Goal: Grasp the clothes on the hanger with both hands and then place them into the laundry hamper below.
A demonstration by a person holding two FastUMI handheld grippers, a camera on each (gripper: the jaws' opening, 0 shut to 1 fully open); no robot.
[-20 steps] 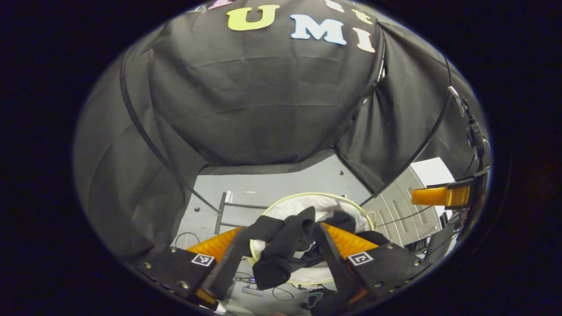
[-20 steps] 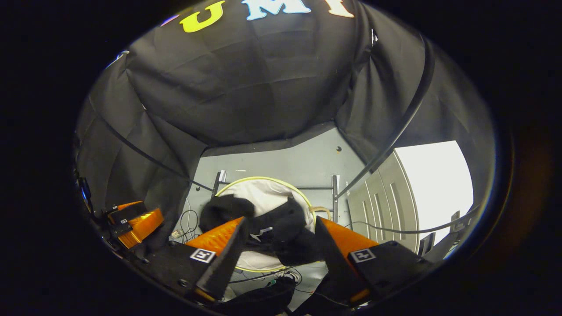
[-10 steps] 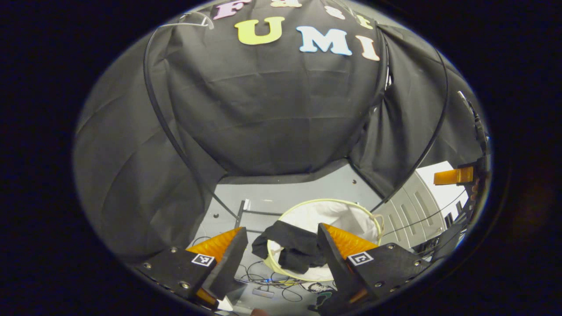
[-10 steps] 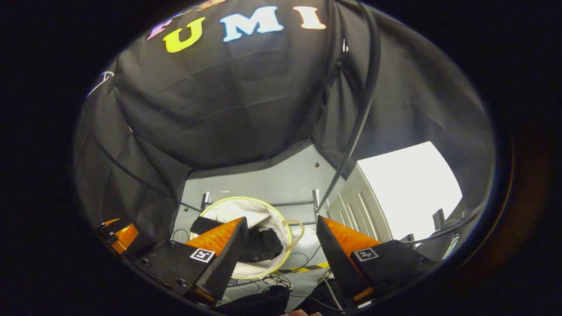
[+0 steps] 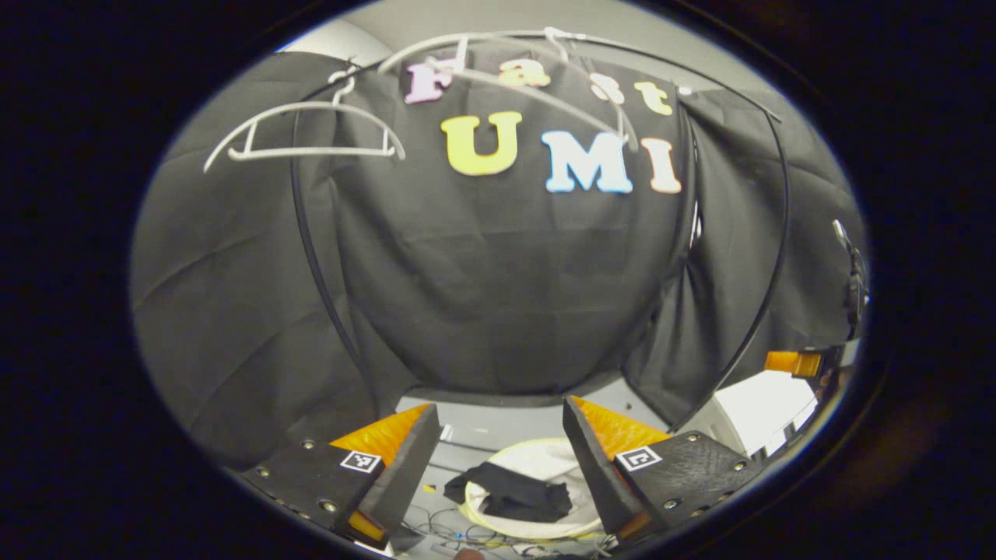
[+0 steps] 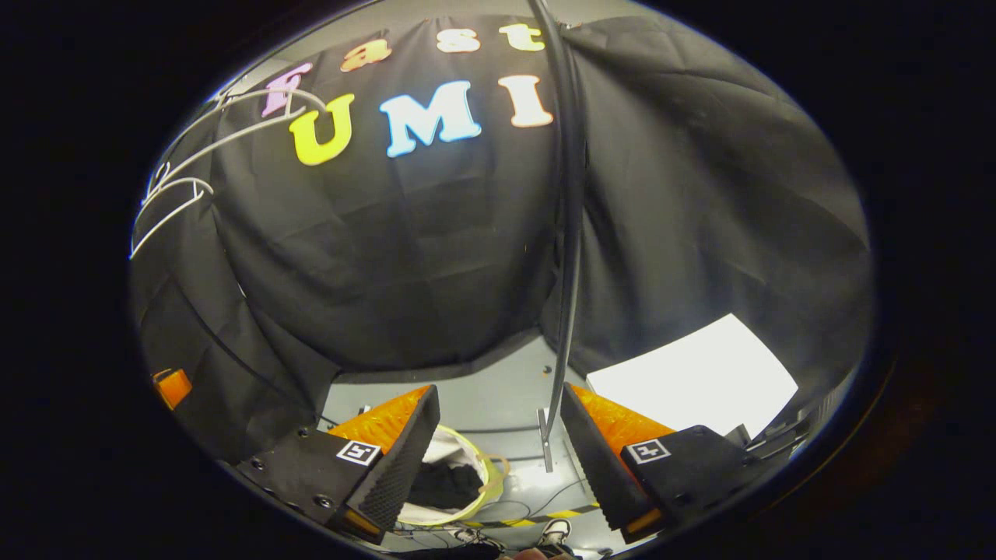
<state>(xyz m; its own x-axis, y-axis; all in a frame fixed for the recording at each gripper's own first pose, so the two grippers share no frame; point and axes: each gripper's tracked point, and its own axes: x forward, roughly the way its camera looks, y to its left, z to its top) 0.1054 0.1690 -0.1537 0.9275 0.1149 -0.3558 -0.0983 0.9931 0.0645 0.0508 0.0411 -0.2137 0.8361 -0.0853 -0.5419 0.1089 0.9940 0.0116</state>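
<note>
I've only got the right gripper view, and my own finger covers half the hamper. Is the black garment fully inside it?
Observer: Not fully. In the left gripper view the black garment lies across the hamper, with one corner draped over its rim.
Operator: Is the left gripper holding any of it?
Observer: No. The left gripper is above the hamper, its jaws open with nothing between them.
Operator: And the hanger, is it bare?
Observer: Yes. The white hanger hangs up top with nothing on it.
</note>
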